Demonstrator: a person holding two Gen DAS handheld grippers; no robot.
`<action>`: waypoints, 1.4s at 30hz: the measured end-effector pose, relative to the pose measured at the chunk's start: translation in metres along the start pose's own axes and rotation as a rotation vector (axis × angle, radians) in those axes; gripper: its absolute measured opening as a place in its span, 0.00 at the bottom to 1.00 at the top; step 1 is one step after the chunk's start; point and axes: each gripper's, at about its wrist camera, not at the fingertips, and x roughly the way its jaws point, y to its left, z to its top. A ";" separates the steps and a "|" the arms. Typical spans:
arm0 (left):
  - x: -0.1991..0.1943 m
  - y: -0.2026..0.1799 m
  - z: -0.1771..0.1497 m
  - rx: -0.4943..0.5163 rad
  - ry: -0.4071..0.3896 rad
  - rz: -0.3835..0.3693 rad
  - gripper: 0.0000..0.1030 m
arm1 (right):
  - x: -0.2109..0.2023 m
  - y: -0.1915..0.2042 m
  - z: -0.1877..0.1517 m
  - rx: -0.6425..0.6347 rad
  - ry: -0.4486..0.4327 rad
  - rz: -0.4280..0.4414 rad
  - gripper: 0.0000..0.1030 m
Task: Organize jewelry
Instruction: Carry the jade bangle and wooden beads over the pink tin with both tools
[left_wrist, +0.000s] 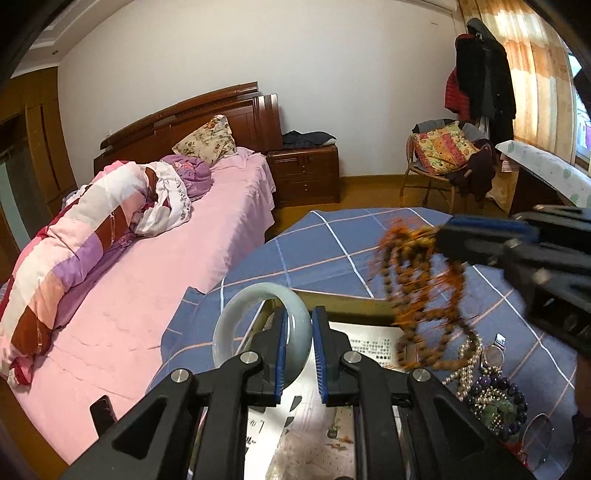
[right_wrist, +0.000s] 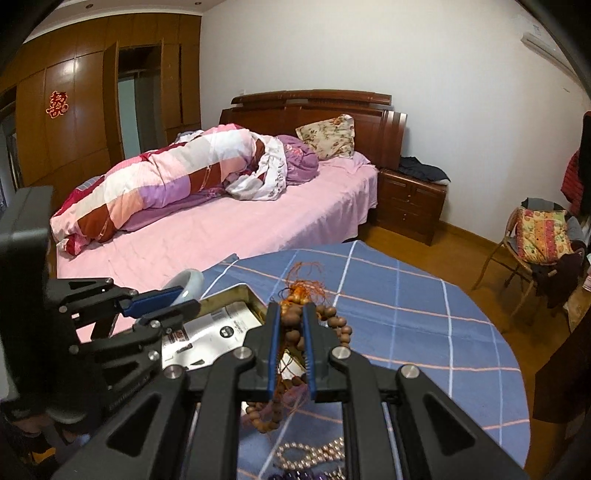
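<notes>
My left gripper (left_wrist: 298, 314) is shut on a pale jade bangle (left_wrist: 236, 314), held upright over an open metal box (left_wrist: 354, 304) lined with printed paper. The same left gripper (right_wrist: 184, 301) and bangle (right_wrist: 186, 280) show at the left of the right wrist view, over the box (right_wrist: 236, 295). My right gripper (right_wrist: 291, 306) is shut on a brown wooden bead necklace (right_wrist: 293, 334) with orange tassels. In the left wrist view that right gripper (left_wrist: 439, 236) comes in from the right, and the bead necklace (left_wrist: 417, 295) dangles blurred above the box's far right corner.
The box rests on a round table under a blue checked cloth (left_wrist: 332, 243). A pearl string (left_wrist: 467, 363), a watch (left_wrist: 493, 356), purple beads (left_wrist: 513, 391) and glasses (left_wrist: 537, 439) lie at the right. A pink bed (left_wrist: 147, 280) borders the table's left.
</notes>
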 end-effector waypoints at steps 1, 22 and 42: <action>0.001 -0.001 0.000 -0.001 0.002 -0.002 0.13 | 0.002 0.001 0.000 0.000 0.001 0.002 0.14; 0.034 -0.013 -0.003 0.021 0.075 -0.004 0.13 | 0.052 0.001 -0.015 0.026 0.102 0.014 0.14; 0.043 -0.011 -0.007 0.011 0.113 0.002 0.15 | 0.068 -0.002 -0.025 0.022 0.162 0.003 0.15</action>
